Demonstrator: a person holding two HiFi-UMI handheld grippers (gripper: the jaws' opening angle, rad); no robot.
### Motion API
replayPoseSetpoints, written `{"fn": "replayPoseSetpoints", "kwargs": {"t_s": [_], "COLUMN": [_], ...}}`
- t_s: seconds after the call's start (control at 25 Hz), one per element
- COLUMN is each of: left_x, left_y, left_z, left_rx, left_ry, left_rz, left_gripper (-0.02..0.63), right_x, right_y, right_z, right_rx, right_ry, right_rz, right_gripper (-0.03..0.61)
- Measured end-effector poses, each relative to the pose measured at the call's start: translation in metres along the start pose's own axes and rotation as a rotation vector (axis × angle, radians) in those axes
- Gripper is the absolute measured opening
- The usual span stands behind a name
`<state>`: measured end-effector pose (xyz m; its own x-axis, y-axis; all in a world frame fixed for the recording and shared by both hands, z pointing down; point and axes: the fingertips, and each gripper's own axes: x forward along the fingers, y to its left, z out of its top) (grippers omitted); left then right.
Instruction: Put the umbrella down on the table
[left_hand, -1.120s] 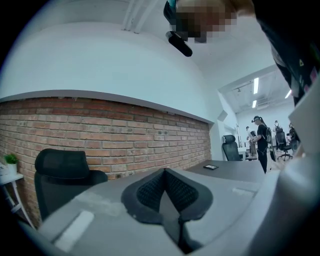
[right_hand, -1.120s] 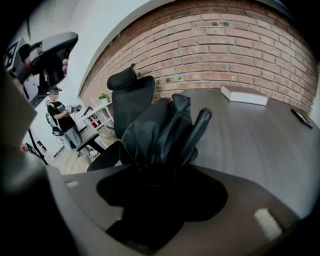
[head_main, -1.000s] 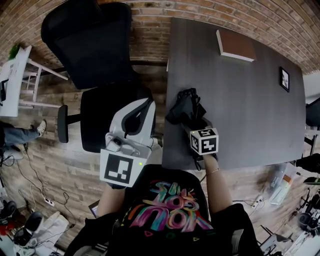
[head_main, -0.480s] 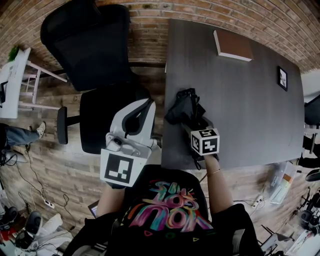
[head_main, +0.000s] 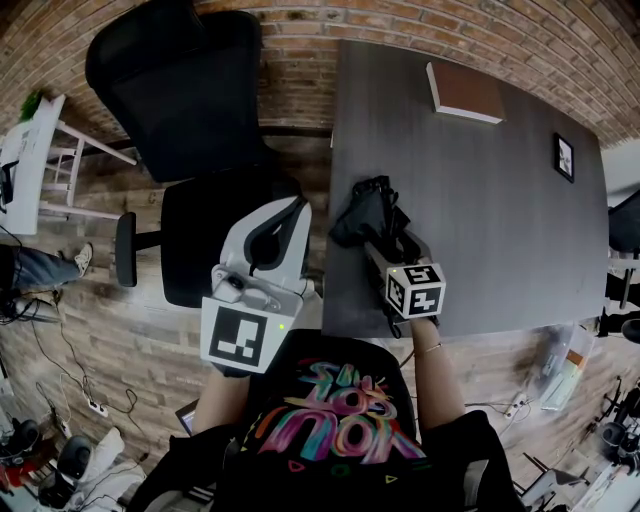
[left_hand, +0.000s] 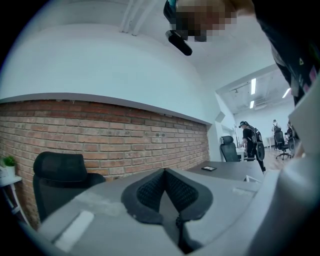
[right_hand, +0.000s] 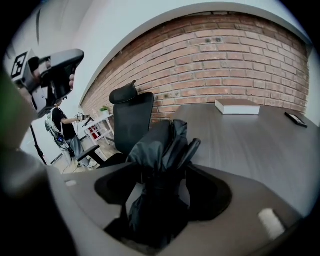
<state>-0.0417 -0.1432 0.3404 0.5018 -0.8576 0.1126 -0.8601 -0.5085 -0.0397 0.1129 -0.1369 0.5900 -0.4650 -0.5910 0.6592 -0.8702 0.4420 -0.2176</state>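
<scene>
The folded black umbrella (head_main: 368, 214) lies on the dark grey table (head_main: 480, 200) near its left front edge. My right gripper (head_main: 382, 248) sits at the umbrella's near end. In the right gripper view the umbrella (right_hand: 160, 145) lies loosely between the jaws of the right gripper (right_hand: 165, 169), with a gap on each side. Those jaws have just been opening and now stand wide, so the pads do not press on it. My left gripper (head_main: 288, 207) hovers over the chair seat left of the table. In its own view the left gripper (left_hand: 163, 173) is shut on nothing.
A black office chair (head_main: 190, 110) stands left of the table, against the brick wall. A brown-covered book (head_main: 470, 92) lies at the table's far edge and a small black device (head_main: 567, 158) at its right. People stand far off in the room (left_hand: 250, 142).
My right gripper has drawn back a little toward me and risen off the umbrella, which stays on the table. The left gripper has not moved.
</scene>
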Motion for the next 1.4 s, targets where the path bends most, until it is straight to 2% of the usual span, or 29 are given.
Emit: {"fn": "replayPoseSetpoints", "kwargs": {"t_s": [0.36, 0.68, 0.88, 1.04, 1.24, 1.4], "left_x": [-0.003, 0.000, 0.008, 0.013, 0.017, 0.021], "left_y": [-0.007, -0.016, -0.024, -0.029, -0.034, -0.037], "left_z": [0.010, 0.024, 0.035, 0.040, 0.047, 0.048], "left_rx": [0.013, 0.033, 0.037, 0.024, 0.023, 0.027], "left_ry": [-0.026, -0.059, -0.091, -0.102, -0.111, -0.109], "left_rz": [-0.006, -0.032, -0.066, -0.091, -0.116, -0.136], "left_gripper": [0.000, 0.000, 0.000, 0.000, 0.000, 0.000], "right_x": [-0.028, -0.078, -0.124, -0.159, -0.194, -0.218], "right_y": [0.007, 0.017, 0.026, 0.026, 0.027, 0.021], "right_z": [0.029, 0.093, 0.148, 0.180, 0.198, 0.202], "right_rx": [-0.001, 0.035, -0.004, -0.031, -0.063, -0.091], "right_ry": [-0.126, -0.325, -0.491, -0.595, -0.672, -0.715], "right_rz": [0.012, 0.062, 0.097, 0.102, 0.111, 0.059], "right_gripper": [0.311, 0.296, 0.249, 0.179, 0.127, 0.076]}}
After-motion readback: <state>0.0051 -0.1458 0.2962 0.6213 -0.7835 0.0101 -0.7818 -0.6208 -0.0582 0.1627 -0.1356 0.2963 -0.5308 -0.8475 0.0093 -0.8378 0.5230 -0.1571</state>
